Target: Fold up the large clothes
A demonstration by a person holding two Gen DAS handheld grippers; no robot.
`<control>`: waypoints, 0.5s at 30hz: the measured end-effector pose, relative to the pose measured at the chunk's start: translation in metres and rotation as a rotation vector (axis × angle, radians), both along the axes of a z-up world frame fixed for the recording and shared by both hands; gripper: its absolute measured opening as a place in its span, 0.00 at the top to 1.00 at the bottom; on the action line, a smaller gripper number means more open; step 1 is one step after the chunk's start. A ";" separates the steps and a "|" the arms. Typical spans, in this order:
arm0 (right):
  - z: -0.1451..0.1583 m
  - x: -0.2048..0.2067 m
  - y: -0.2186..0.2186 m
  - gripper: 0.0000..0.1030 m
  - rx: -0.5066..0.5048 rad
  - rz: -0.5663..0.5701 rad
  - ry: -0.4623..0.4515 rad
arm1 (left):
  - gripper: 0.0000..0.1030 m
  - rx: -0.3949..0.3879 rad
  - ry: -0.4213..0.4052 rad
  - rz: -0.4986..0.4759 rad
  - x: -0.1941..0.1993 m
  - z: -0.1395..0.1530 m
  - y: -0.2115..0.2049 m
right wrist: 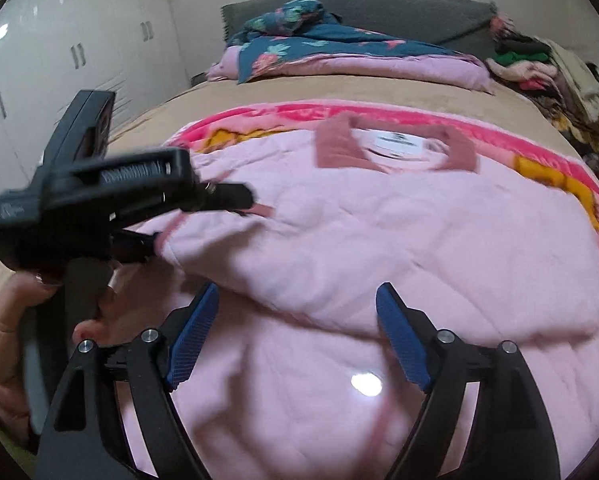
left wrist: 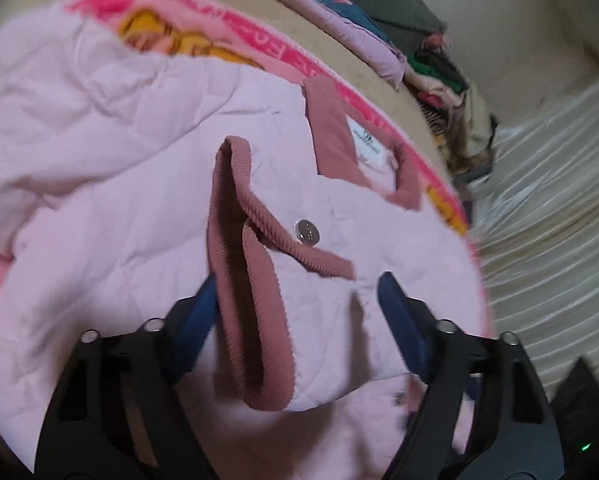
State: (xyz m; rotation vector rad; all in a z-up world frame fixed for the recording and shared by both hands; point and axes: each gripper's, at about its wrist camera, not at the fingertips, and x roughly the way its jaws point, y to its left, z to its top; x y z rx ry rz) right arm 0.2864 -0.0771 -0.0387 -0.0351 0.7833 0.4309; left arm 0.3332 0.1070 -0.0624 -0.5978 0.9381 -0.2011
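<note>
A pale pink quilted jacket (left wrist: 111, 168) with dusty-rose ribbed collar and cuffs lies on a bright pink blanket. In the left wrist view a sleeve with its ribbed cuff (left wrist: 251, 312) is folded across the body, near a silver snap button (left wrist: 307, 233). My left gripper (left wrist: 297, 292) is open just above the cuff, holding nothing. In the right wrist view the jacket (right wrist: 379, 240) fills the middle, collar (right wrist: 395, 148) at the far side. My right gripper (right wrist: 297, 300) is open over the jacket's lower body, empty. The left gripper's body (right wrist: 99, 204) shows at the left, held by a hand.
The pink cartoon blanket (right wrist: 555, 168) lies on a tan bed (right wrist: 339, 88). A dark floral quilt (right wrist: 331, 48) and grey headboard are at the far end. A heap of clothes (right wrist: 551, 72) sits at the far right. White wardrobe doors (right wrist: 59, 60) stand at the left.
</note>
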 end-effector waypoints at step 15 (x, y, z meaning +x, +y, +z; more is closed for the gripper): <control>0.009 0.031 -0.132 0.21 -0.055 -0.350 -0.030 | 0.91 0.198 -0.109 0.031 0.000 0.016 0.012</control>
